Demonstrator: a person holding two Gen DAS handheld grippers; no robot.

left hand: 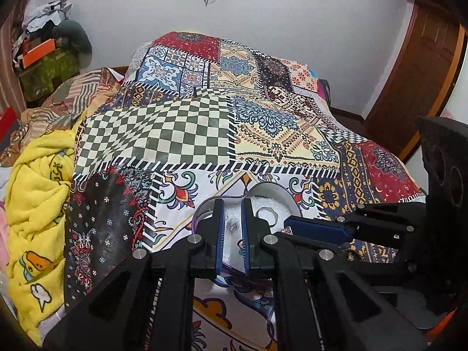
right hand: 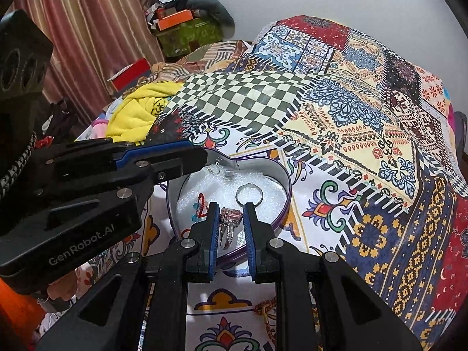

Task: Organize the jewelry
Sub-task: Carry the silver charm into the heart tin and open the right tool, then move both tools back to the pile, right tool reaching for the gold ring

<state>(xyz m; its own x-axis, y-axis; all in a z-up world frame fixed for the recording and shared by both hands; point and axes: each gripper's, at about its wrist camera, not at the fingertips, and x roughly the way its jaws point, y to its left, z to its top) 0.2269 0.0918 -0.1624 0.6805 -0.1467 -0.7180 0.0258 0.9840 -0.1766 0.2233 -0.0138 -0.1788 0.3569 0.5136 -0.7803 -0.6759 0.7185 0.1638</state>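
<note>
A heart-shaped tin (right hand: 285, 185) lined with white foam sits on the patchwork bedspread; it also shows in the left wrist view (left hand: 280, 196). Inside lie a plain silver ring (right hand: 249, 194), a small clear earring (right hand: 215, 170) and a red and blue trinket (right hand: 199, 206). My right gripper (right hand: 231, 209) is open over the tin's near edge, with a pink-stone ring (right hand: 229, 219) between its fingers, resting against the left finger. My left gripper (left hand: 233, 204) is open over the tin's left side, nothing in it. The silver ring also shows there (left hand: 265, 215).
A gold chain (right hand: 264, 307) lies on the bedspread below the tin. A yellow blanket (left hand: 38, 204) is heaped at the bed's left. Boxes and clutter (right hand: 181, 26) stand by the wall and curtain. A wooden door (left hand: 418, 67) is at the right.
</note>
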